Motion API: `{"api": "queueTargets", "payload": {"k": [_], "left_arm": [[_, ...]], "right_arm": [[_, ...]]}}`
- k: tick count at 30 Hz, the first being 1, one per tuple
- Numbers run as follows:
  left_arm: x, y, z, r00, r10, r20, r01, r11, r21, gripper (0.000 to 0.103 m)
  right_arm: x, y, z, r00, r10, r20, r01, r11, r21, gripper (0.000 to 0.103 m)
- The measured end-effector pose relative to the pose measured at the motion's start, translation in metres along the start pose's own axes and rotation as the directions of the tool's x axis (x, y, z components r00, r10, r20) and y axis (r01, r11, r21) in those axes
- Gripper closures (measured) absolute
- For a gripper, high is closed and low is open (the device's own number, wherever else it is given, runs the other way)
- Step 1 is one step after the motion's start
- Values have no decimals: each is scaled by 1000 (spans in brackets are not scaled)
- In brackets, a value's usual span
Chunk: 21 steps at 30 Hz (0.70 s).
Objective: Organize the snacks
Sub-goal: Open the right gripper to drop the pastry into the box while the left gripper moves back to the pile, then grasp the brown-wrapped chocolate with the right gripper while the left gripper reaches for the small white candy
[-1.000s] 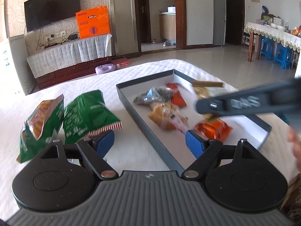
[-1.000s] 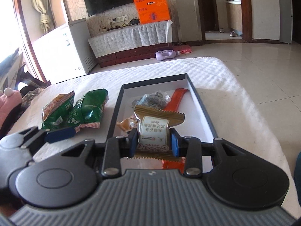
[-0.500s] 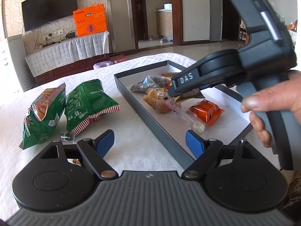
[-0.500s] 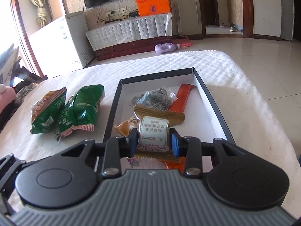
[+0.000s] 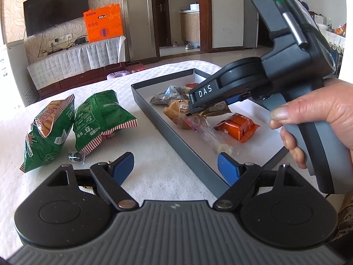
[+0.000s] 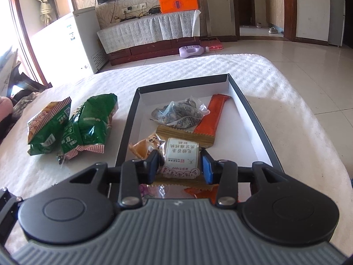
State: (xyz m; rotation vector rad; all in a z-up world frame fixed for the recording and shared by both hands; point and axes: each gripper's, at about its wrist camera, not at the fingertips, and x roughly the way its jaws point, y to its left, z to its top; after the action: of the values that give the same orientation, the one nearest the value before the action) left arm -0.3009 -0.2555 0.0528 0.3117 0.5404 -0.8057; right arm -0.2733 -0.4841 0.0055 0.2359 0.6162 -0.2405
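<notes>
Low in the right wrist view, the right gripper [image 6: 179,165] sits over the near end of a shallow dark grey tray [image 6: 247,108] with a white floor. Its jaws are opening, and a gold-edged snack packet with a white label [image 6: 182,158] lies between the fingers; a sliver of daylight shows at the right-hand pad, so the grip looks let go. Just beyond that packet, toward the middle of the frame, lie a clear bag of sunflower seeds [image 6: 179,114] and a long orange bar [image 6: 210,118], the bar's edge touching the seeds. A small yellow-orange sweet [image 6: 144,148] lies at the packet's left.

From the left wrist view, the left gripper [image 5: 175,165] hangs with its blue fingers wide and nothing between them, straddling the tray's near wall [image 5: 192,152]. An orange foil-wrapped cake [image 5: 237,127] sits right of centre on the tray floor. A hand [image 5: 320,119] at the right edge grasps the other tool's grey handle.

Left of the tray, on the white quilted cloth [image 5: 154,154], two green cracker bags [image 5: 77,123] lean against each other, well apart from the tray wall. A tiny wrapped sweet [image 5: 75,155] lies at their near corner.
</notes>
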Motion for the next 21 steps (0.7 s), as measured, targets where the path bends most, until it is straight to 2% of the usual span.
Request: {"api": "queueTargets", "payload": {"k": [6,14,17,21], "left_arm": [[-3,1,-3,1000,-2,12,2,1000,-5,17],[-12,4,-8,999,6,38,-6,1000,-14,17],[-17,11,-14,999,23,29,-22,999,-29,17],[-21,24,-25,998,60,4,-60,998,-36,17]], "right_arm": [[-25,-12,-2,998,6,69,-9,999,45,55],[-70,-20,-5,982,33,187,-58,990,128,54],[-75,-9,-6,979,66,194,-87,991,105,54],[-68,20,-8,982,124,144,-129,991,25,54]]}}
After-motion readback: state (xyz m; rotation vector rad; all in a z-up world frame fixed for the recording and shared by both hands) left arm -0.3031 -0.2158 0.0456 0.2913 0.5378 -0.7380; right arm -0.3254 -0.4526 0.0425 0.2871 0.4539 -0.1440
